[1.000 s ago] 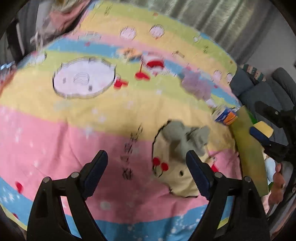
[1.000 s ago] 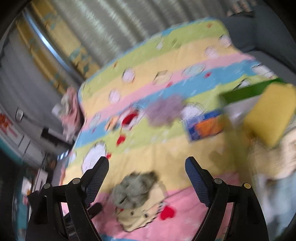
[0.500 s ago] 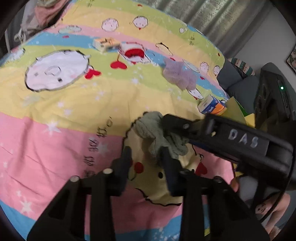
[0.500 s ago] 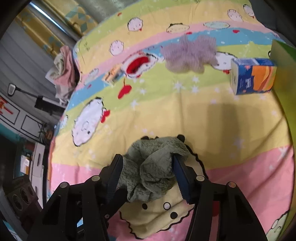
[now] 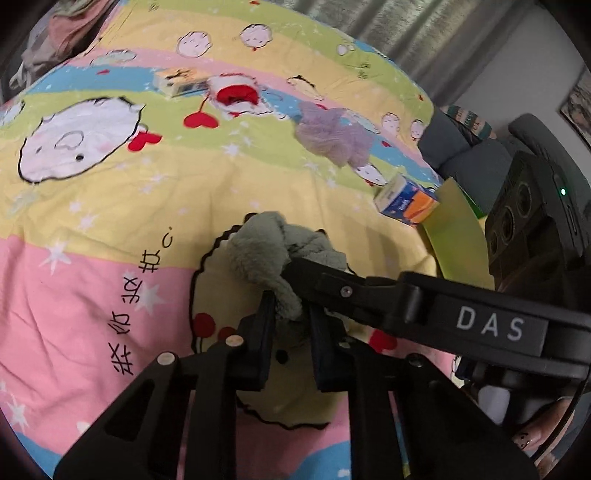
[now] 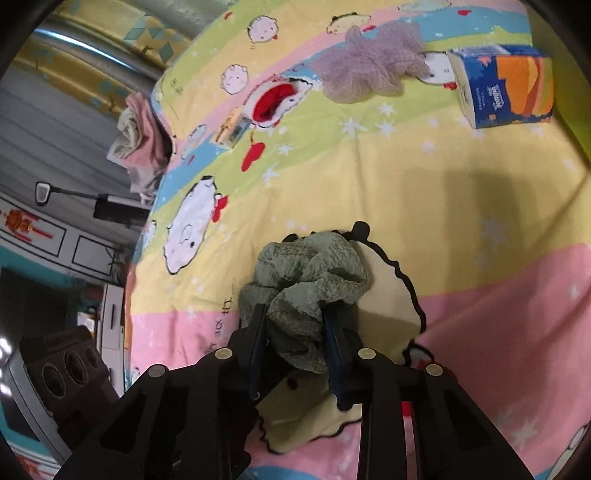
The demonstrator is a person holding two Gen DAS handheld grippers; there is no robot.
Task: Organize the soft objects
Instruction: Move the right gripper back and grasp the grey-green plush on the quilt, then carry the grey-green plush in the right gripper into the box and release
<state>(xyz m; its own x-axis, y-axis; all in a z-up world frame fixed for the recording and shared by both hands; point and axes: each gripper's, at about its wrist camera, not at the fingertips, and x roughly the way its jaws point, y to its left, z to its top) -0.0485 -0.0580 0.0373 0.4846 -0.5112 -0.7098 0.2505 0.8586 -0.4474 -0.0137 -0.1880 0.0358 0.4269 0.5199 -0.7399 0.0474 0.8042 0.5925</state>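
Crumpled green cloth (image 6: 310,291) bunched on a striped cartoon bedspread (image 6: 461,184), lying over a printed cream character face at the border of the yellow and pink stripes. Pinched from two sides: right gripper (image 6: 295,325) clamped on the near fold, jaws just closed in, fabric bulging between and above the fingers (image 6: 334,347). Left gripper (image 5: 288,314) likewise clamped on a lobe of the same cloth (image 5: 266,251), jaws drawn narrow, a tuft of green squeezed between the fingers (image 5: 264,332). In the left view, right gripper (image 5: 291,264) reaching in from the right edge across the cloth, its black body marked with white letters.

Farther up the bedspread, a lilac mesh bath puff (image 6: 369,70) on the green and blue stripes. Just to its right, a blue and orange tissue pack (image 6: 506,85), lying on its side. To the left of the puff, a red and white sock-like item (image 6: 273,99), and beside that a small flat yellow box (image 6: 231,131). At the far left edge of the bed, a heap of pink and pale clothes (image 6: 140,144). Near the tissue pack in the left view, a yellow-green flat board (image 5: 458,229) leaning at the bed's edge. Grey curtain (image 5: 424,33) behind the bed.
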